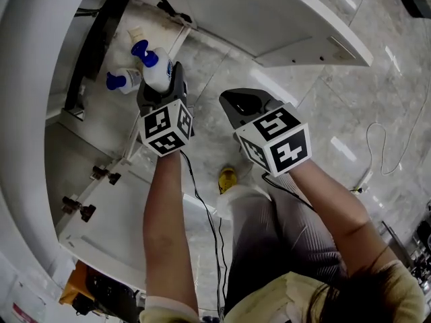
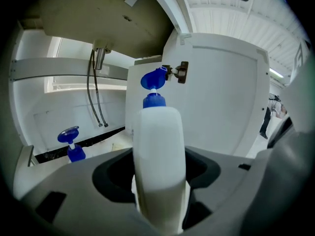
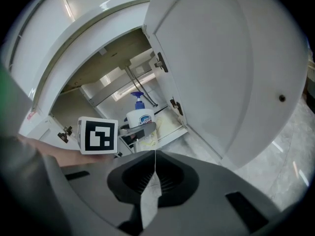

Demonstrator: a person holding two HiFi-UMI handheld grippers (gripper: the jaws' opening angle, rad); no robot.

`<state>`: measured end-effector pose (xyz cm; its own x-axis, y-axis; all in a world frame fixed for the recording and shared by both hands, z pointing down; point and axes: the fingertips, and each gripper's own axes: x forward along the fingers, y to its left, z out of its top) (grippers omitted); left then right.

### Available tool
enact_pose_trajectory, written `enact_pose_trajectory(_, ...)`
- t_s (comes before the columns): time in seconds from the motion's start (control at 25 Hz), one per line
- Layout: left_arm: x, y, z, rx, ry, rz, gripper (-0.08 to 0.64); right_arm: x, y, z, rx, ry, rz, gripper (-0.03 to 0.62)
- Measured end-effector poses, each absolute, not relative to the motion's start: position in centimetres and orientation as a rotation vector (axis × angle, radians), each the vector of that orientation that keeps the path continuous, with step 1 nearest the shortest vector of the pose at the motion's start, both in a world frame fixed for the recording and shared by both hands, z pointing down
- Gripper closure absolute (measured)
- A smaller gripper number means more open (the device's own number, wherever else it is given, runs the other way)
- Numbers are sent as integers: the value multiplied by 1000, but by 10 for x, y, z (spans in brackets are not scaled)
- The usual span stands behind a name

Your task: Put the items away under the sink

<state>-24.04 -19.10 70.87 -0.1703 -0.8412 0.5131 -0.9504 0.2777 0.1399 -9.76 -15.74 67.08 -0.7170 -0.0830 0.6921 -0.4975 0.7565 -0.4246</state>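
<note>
Reaching forward on an outstretched forearm, the left gripper (image 1: 172, 86) clamps the white plastic blue-pump bottle (image 2: 158, 151) upright, pump uppermost, inside the open under-sink cabinet (image 1: 108, 123); the right gripper (image 3: 150, 181) hovers alongside, jaws together.

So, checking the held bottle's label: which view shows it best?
Right gripper view: the bottle turns its label that way. Left gripper view shows only its plain white side between the jaws; head view, its pump top.

surface: cabinet floor (image 1: 106, 121) — on it: blue-pump bottle (image 1: 124, 81) — upright
</note>
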Motion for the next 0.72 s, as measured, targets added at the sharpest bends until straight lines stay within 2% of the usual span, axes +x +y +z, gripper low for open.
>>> enact_pose_trajectory(0.72, -285, -227, 735, 1577, -2263, 264, 262, -105, -156, 708, 404, -2297, 791, 565)
